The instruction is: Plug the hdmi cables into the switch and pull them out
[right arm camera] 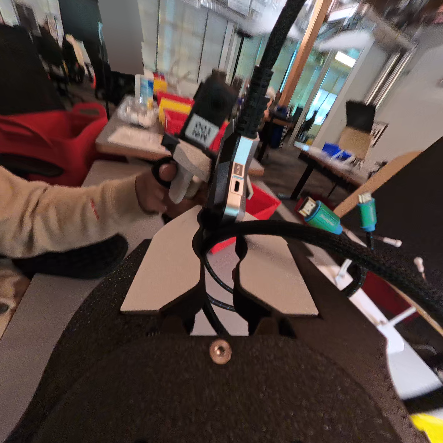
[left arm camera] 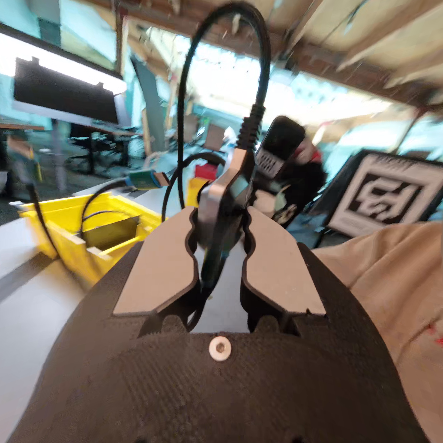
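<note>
While both clamp the switch [left arm camera: 225, 194] | grey table [left arm camera: 28, 299] | yellow bin [left arm camera: 72, 215] | blurred workshop

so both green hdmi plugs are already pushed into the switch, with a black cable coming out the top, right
Not quite. The black cable does enter the top of the switch, but the right wrist view shows both green HDMI plugs hanging free, unplugged.
</note>
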The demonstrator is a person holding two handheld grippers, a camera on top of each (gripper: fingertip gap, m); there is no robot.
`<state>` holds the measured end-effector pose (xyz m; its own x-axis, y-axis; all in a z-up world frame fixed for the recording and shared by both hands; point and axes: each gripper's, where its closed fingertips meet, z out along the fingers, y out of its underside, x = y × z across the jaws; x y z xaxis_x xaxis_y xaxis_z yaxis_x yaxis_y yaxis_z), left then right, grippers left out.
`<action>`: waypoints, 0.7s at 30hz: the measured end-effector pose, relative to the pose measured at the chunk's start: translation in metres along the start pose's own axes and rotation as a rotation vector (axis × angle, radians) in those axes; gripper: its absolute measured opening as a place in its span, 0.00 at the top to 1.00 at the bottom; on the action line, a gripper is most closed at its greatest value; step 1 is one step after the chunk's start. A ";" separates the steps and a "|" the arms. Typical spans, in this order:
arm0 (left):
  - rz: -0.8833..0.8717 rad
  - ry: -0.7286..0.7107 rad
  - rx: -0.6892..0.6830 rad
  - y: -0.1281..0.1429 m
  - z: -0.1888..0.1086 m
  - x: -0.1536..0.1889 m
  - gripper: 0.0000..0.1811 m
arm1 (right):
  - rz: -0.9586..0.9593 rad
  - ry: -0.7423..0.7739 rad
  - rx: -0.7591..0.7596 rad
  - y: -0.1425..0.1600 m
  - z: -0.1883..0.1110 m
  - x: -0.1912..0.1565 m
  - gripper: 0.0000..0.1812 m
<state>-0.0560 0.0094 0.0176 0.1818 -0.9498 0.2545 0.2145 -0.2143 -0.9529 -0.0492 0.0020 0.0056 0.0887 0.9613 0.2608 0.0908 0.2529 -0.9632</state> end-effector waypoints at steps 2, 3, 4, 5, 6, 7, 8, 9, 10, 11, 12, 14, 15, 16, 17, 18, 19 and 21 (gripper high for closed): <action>0.171 -0.153 -0.140 0.013 -0.007 -0.015 0.78 | 0.007 -0.022 -0.121 0.019 -0.008 0.004 0.88; 0.264 -0.217 -0.227 0.020 -0.011 -0.020 0.78 | 0.011 -0.042 -0.182 0.030 -0.011 0.004 0.88; 0.341 -0.252 -0.313 0.029 -0.013 -0.022 0.78 | 0.003 -0.069 -0.249 0.041 -0.015 0.002 0.88; 0.392 -0.265 -0.392 0.039 -0.015 -0.021 0.77 | -0.030 -0.104 -0.310 0.053 -0.018 -0.002 0.88; 0.420 -0.265 -0.463 0.050 -0.015 -0.021 0.76 | -0.058 -0.147 -0.352 0.063 -0.020 -0.008 0.88; 0.430 -0.246 -0.522 0.061 -0.013 -0.019 0.75 | -0.067 -0.186 -0.379 0.070 -0.021 -0.014 0.88; 0.422 -0.191 -0.569 0.073 -0.010 -0.013 0.75 | -0.071 -0.224 -0.402 0.075 -0.020 -0.020 0.88; 0.393 -0.118 -0.611 0.087 -0.006 -0.006 0.75 | -0.072 -0.264 -0.416 0.078 -0.020 -0.028 0.88; 0.368 -0.060 -0.650 0.100 -0.003 -0.001 0.76 | -0.072 -0.309 -0.427 0.080 -0.019 -0.036 0.88; 0.366 -0.026 -0.679 0.110 0.001 0.000 0.77 | -0.070 -0.347 -0.437 0.082 -0.018 -0.043 0.88; 0.368 0.025 -0.699 0.119 0.005 0.004 0.83 | -0.073 -0.366 -0.462 0.086 -0.018 -0.047 0.88; 0.388 0.023 -0.694 0.124 0.011 0.000 0.86 | -0.109 -0.330 -0.512 0.095 -0.020 -0.041 0.87; 0.370 -0.003 -0.662 0.119 0.013 -0.005 0.86 | -0.126 -0.279 -0.504 0.094 -0.020 -0.032 0.86; 0.330 -0.020 -0.615 0.112 0.016 -0.009 0.86 | -0.138 -0.219 -0.477 0.088 -0.020 -0.022 0.84; 0.289 -0.031 -0.572 0.105 0.016 -0.013 0.87 | -0.141 -0.152 -0.433 0.080 -0.021 -0.011 0.83; 0.260 -0.048 -0.527 0.098 0.015 -0.019 0.87 | -0.137 -0.075 -0.372 0.067 -0.022 0.001 0.83; 0.233 -0.065 -0.476 0.091 0.013 -0.024 0.87 | -0.131 0.012 -0.287 0.050 -0.025 0.015 0.84; 0.183 -0.100 -0.356 0.073 0.009 -0.035 0.87 | -0.118 0.120 -0.131 0.017 -0.037 0.030 0.84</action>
<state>-0.0376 0.0290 -0.0596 0.2820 -0.9566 0.0739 -0.1717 -0.1261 -0.9770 -0.0080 0.0307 -0.0004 0.1866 0.9040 0.3847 0.2349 0.3392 -0.9109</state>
